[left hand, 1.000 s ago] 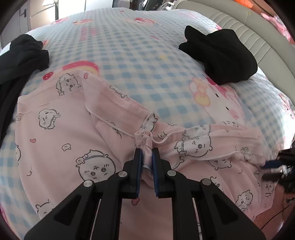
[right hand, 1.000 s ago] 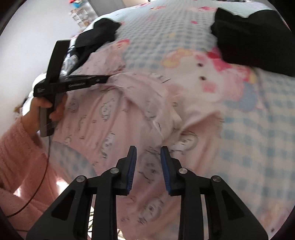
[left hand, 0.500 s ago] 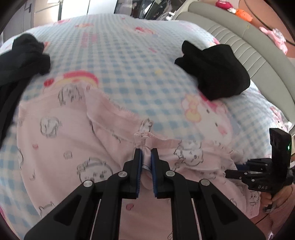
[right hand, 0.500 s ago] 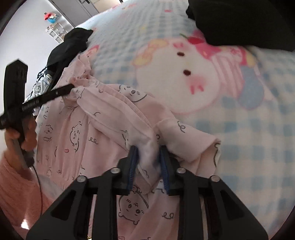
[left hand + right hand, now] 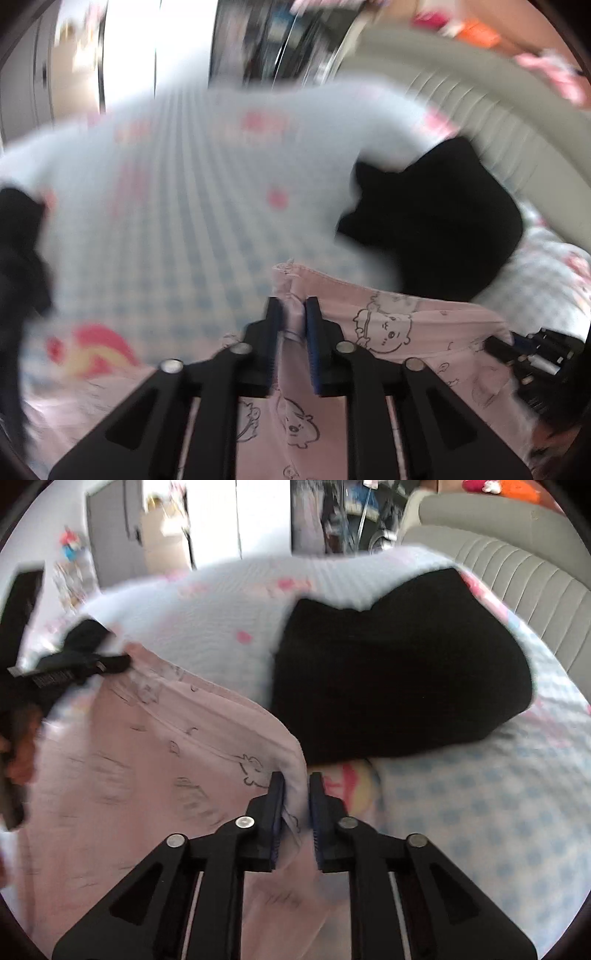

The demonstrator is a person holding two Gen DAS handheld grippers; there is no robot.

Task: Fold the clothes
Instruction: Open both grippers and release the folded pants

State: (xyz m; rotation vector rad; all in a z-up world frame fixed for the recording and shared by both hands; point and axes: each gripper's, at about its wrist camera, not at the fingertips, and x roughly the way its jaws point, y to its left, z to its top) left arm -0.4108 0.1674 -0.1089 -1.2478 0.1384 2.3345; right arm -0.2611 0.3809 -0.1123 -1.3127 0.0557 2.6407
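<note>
A pink pyjama garment point(image 5: 388, 325) with cartoon prints is held up off the bed between both grippers. My left gripper point(image 5: 293, 321) is shut on one end of its top edge. My right gripper point(image 5: 296, 797) is shut on the other end, and the pink cloth point(image 5: 159, 760) hangs stretched to the left of it. The left gripper shows in the right wrist view point(image 5: 122, 662) at the far left. The right gripper shows at the right edge of the left wrist view point(image 5: 491, 341). Both views are blurred by motion.
The bed has a blue-checked cartoon sheet point(image 5: 177, 221). A black garment point(image 5: 436, 229) lies bunched at the back right, also in the right wrist view point(image 5: 399, 672). Another black garment point(image 5: 18, 240) lies at the left edge. A grey padded headboard point(image 5: 524, 576) runs along the right.
Both grippers have lifted the pink garment off the bed and carried it toward the far side. The right gripper went from open to shut on the cloth a second ago.
</note>
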